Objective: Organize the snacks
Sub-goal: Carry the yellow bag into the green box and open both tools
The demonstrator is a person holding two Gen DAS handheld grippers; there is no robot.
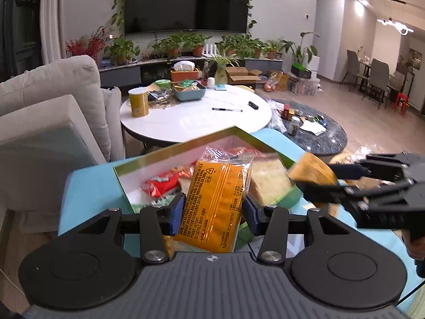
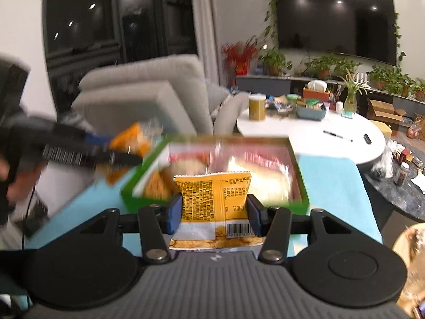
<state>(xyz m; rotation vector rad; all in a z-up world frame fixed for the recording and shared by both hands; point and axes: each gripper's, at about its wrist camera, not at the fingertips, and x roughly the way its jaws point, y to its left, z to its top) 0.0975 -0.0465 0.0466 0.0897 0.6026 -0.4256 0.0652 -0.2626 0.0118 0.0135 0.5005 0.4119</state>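
left gripper (image 1: pixel 213 208): blue pads closed on an orange snack packet (image 1: pixel 215 202), held upright over the near edge of the green-rimmed box (image 1: pixel 170 154). right gripper (image 2: pixel 214 212): pads pressed on a yellow chip bag (image 2: pixel 212 199), just before the same box on the light-blue surface (image 1: pixel 87 188). more snacks lie inside the box.
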